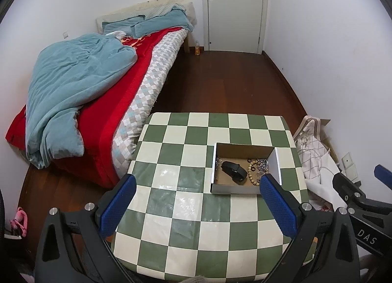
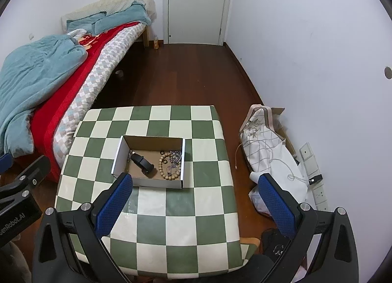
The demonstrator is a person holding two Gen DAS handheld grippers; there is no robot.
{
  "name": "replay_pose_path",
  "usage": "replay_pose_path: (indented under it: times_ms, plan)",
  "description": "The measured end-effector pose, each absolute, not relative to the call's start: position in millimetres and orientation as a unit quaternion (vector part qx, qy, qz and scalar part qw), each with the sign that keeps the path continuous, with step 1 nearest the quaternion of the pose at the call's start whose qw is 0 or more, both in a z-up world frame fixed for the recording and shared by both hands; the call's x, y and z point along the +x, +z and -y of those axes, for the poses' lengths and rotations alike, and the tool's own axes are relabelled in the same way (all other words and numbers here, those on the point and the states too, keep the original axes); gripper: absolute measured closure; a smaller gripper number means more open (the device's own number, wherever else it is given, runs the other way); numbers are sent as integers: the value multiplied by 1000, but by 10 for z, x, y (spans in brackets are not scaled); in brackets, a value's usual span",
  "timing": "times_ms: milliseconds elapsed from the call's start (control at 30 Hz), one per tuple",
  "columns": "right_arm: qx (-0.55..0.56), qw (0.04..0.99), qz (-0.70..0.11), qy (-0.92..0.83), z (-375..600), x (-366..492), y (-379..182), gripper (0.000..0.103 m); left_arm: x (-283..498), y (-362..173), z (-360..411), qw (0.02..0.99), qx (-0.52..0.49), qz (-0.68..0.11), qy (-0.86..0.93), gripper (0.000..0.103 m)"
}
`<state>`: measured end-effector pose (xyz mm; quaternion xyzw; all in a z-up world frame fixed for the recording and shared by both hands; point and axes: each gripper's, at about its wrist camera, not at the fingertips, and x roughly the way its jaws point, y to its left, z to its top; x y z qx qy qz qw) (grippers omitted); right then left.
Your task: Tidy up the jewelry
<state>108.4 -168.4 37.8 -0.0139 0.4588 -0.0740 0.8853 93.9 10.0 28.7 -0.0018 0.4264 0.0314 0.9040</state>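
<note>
both sets of fingers, left and right, hang wide and empty over the checkered counter, jewelry box at 11 o'clock of my right, its dark strap running 11-to-5.

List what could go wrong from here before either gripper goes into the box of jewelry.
1. The wooden bead bracelet lies against the silver chain pile; a grab at one may drag the other along.
2. The cardboard box sits loose on the checkered table and could slide if a finger catches a wall.
3. Both the left gripper and the right gripper are open and wide against the box interior, so they may crowd each other.
</note>
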Motion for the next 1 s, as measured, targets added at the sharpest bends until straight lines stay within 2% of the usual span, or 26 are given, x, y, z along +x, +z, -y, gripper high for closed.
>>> replay_pose_path:
  times_ms: [1000]
  plan:
    - [-8, 887, -458, -61, 1699, 1139, 385, 0, 969, 264, -146, 906, 16, -422, 32, 0]
